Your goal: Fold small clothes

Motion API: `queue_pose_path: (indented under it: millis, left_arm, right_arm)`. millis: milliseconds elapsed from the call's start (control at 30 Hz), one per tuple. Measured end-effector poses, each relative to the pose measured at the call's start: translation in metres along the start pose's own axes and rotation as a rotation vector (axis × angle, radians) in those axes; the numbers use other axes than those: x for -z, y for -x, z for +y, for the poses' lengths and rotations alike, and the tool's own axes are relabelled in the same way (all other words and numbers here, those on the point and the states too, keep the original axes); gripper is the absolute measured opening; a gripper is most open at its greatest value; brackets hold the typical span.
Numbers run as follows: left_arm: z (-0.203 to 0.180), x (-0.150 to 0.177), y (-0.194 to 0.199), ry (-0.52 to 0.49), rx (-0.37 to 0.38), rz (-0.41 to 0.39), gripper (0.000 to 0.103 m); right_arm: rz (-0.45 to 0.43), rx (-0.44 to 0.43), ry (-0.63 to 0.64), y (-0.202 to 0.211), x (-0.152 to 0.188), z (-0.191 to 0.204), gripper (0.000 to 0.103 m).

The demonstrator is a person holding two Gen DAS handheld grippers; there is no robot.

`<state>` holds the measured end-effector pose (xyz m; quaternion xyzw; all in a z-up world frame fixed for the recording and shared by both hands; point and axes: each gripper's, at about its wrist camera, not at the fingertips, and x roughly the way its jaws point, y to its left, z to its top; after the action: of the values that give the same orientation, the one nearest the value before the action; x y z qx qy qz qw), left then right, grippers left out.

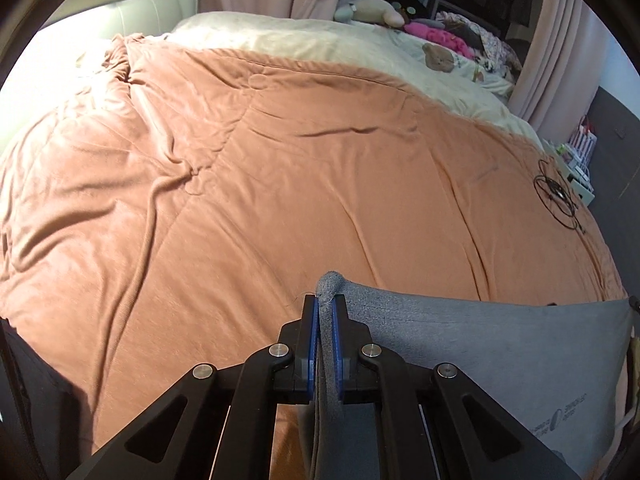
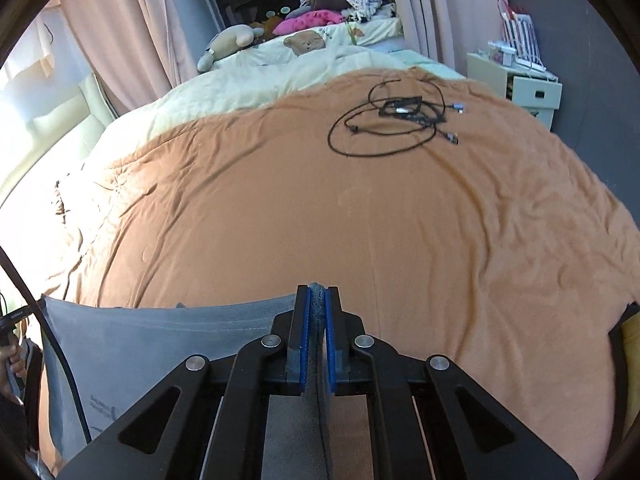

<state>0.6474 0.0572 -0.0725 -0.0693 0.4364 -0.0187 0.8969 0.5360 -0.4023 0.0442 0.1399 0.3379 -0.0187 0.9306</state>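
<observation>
A small grey garment (image 1: 500, 344) hangs stretched between both grippers above the orange bedspread (image 1: 280, 184). My left gripper (image 1: 326, 308) is shut on one corner of it, and the fabric bunches up above the blue pads. In the right wrist view the same grey garment (image 2: 160, 340) spreads to the left, its other corner pinched in my right gripper (image 2: 318, 292), which is shut on it. The cloth's lower part hangs below both grippers and is hidden by them.
A coil of black cables (image 2: 400, 120) lies on the bedspread (image 2: 360, 220) at the far right. A cream blanket (image 1: 320, 48), soft toys (image 1: 368, 10) and a pink item lie beyond. A white drawer unit (image 2: 516, 84) stands beside the bed.
</observation>
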Motion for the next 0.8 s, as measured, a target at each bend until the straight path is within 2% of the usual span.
queue_pose_path:
  millis: [300,467,567,600,633,700,733,800]
  left_arm:
    - [0.003,-0.003,-0.050,-0.015,-0.069,0.046,0.007]
    - [-0.001,0.003,-0.091,-0.032,-0.094,0.128,0.008]
    - [-0.007,0.008,-0.096,-0.059,-0.117,0.143,0.016]
    - [-0.010,0.010,-0.093,-0.068,-0.124,0.137,0.024]
    - [-0.011,0.011,-0.089,-0.072,-0.122,0.129,0.035]
    - [-0.013,0.011,-0.078,-0.066,-0.107,0.105,0.046]
    - [-0.014,0.012,-0.070,-0.064,-0.100,0.091,0.046]
    - [-0.018,0.014,-0.057,-0.069,-0.086,0.080,0.046]
  right_arm:
    - [0.054,0.053,-0.003,-0.054,-0.015,0.005,0.003]
    - [0.102,0.068,0.013,-0.092,-0.020,0.009,0.004]
    - [0.155,0.094,0.011,-0.108,-0.021,0.011,0.006]
    - [0.154,0.115,0.031,-0.109,-0.021,0.014,0.008]
    - [0.150,0.126,0.047,-0.107,-0.021,0.017,0.015]
    - [0.143,0.123,0.064,-0.101,-0.022,0.021,0.059]
    - [0.131,0.119,0.066,-0.096,-0.022,0.023,0.064]
    - [0.105,0.116,0.084,-0.082,-0.020,0.029,0.064]
